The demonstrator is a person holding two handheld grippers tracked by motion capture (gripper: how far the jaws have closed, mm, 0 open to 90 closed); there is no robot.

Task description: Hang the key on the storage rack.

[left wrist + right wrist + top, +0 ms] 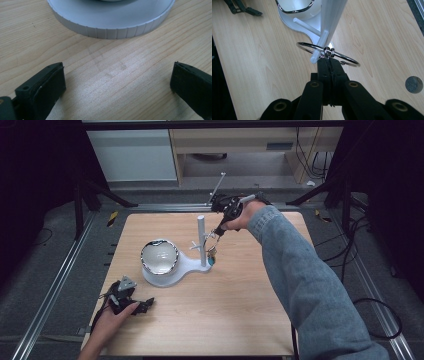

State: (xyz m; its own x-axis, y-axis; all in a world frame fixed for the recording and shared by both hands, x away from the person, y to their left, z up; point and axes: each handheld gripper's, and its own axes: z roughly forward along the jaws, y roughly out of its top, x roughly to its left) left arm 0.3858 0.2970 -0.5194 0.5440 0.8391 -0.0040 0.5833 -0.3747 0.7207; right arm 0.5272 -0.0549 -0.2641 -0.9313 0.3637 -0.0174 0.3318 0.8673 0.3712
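The wooden tabletop (pixel 240 315) held a white stand (pixel 201 241) just ahead of the right tongs (pixel 329 60). Those tongs were clamped on a silver ring (pixel 348 59) at a peg (pixel 320 47). The left tongs (pixel 117 82) rested apart near the stand's base.

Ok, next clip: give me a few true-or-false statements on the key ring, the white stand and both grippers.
1. The right gripper is shut at the silver metal key ring. True.
2. The key ring lies flat on the light wooden table. False: it hangs at a side peg of the white plastic stand, above the table.
3. The left gripper stands open with nothing between its jaws. True.
4. The left gripper grips the stand's round ribbed base. False: it rests on the table short of the base.
5. The chrome-rimmed white bowl sits on the stand's base. True.
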